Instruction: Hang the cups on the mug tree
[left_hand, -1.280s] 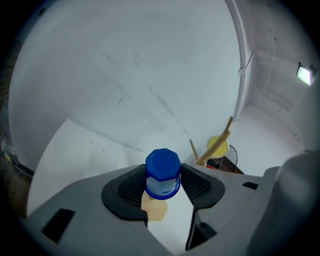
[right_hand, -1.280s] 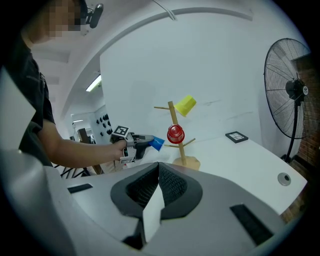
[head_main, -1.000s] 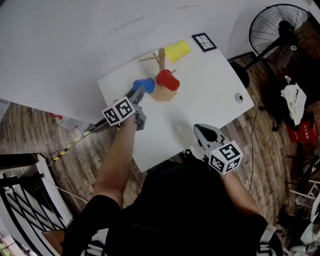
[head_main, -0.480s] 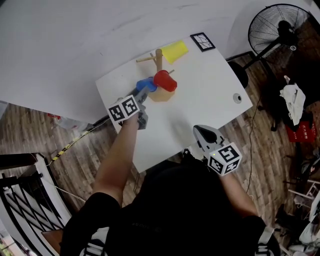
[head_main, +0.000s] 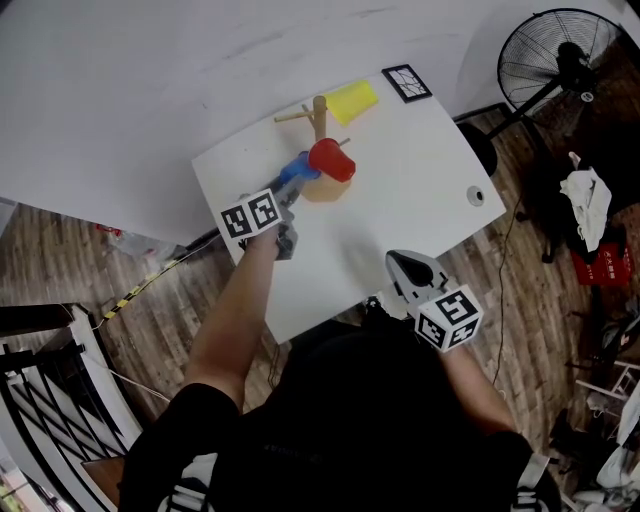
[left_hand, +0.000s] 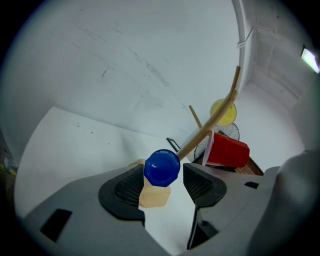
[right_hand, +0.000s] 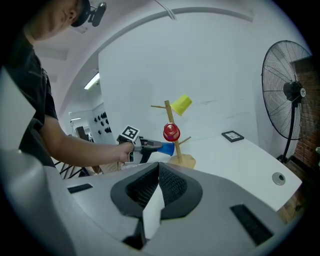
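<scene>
The wooden mug tree (head_main: 320, 112) stands at the back of the white table (head_main: 400, 215). A yellow cup (head_main: 352, 101) hangs on an upper peg and a red cup (head_main: 331, 160) on a side peg. The blue cup (left_hand: 162, 167) sits over a lower peg (left_hand: 200, 137), its bottom facing the left gripper view. My left gripper (head_main: 290, 181) reaches around it; its jaws are opening, and a small gap shows on each side of the cup. My right gripper (head_main: 404, 264) hovers shut over the table's near edge, with nothing in it.
A black-and-white marker card (head_main: 407, 83) lies at the table's far right corner, and a round cable hole (head_main: 477, 196) sits near the right edge. A black standing fan (head_main: 560, 60) is on the floor to the right. A stair railing (head_main: 50, 390) is at lower left.
My left gripper carried the blue cup a little right, up to the tree's lower peg, and its jaws have spread off the cup. The right gripper has stayed put.
</scene>
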